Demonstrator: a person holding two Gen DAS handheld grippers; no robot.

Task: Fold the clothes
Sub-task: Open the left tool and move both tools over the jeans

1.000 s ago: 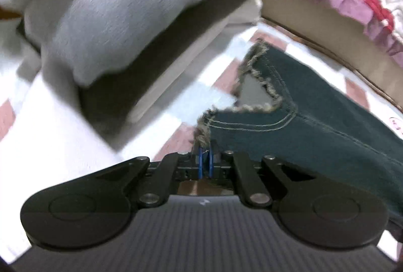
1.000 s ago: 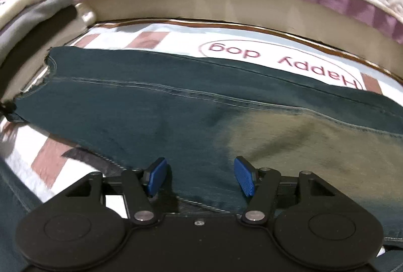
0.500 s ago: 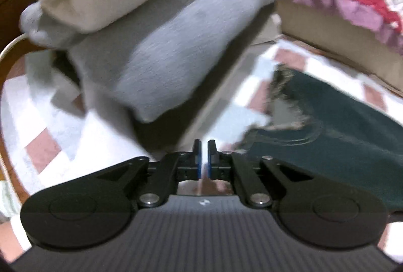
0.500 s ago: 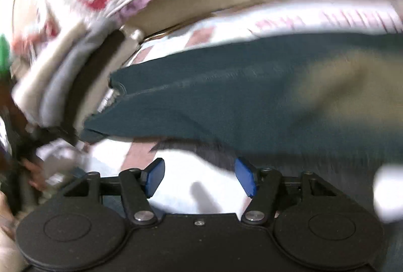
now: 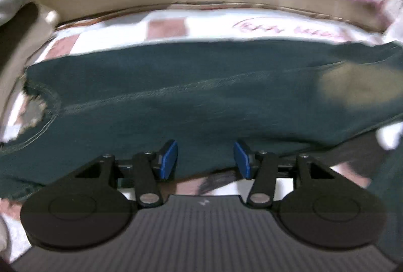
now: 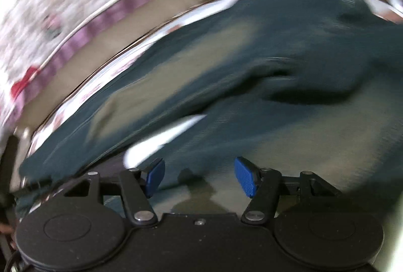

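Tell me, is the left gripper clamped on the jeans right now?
No, the left gripper has its blue fingers apart and opening above the jeans.

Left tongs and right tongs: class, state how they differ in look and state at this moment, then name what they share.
The left tongs are opening with dark jeans under them; the right tongs stand open. The left tongs' view shows the jeans' frayed hem; the right tongs' view is heavily blurred, over a faded patch. Shared: blue pads, black linkage, nothing gripped, both over the same jeans.
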